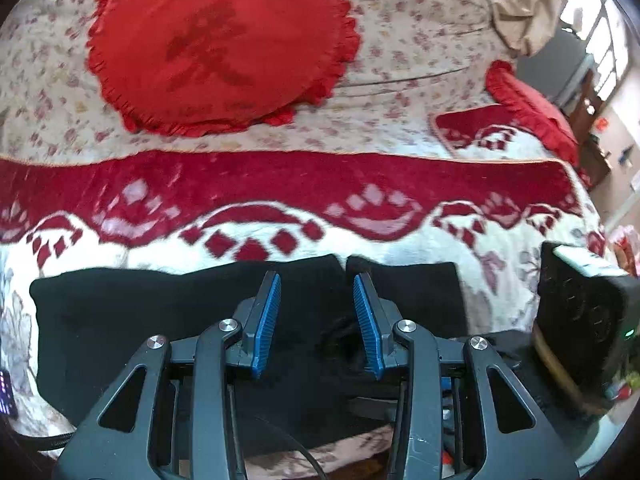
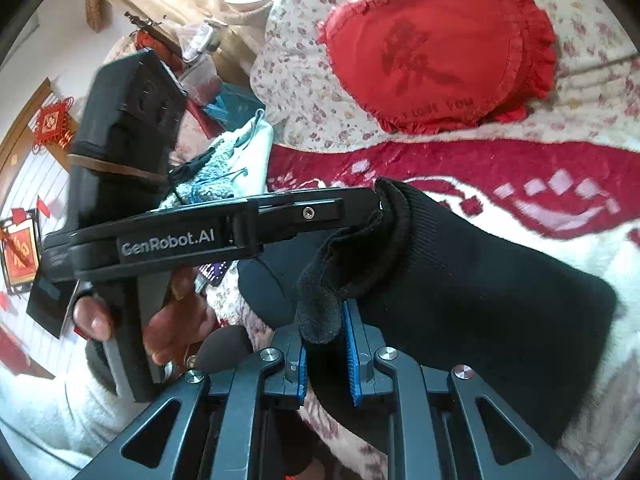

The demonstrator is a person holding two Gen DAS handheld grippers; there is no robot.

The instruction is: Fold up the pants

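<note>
Our left gripper point(image 1: 316, 292) is wide open above the black pants point(image 1: 160, 320); our right gripper point(image 2: 324, 332) pinches their edge. The pants lie on the red-and-white blanket point(image 1: 280, 184), near the red heart pillow point(image 1: 216, 44).

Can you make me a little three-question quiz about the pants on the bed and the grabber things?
1. True or false: the left gripper is clamped tight on the black pants.
2. What is the right gripper pinching? A) the heart pillow B) the black pants C) the blanket
3. Fill in: the frilly heart pillow is the color ____.

Key:
1. False. Its blue fingers stand apart above the pants.
2. B. A fold of the black fabric sits between its fingers.
3. Red.
</note>
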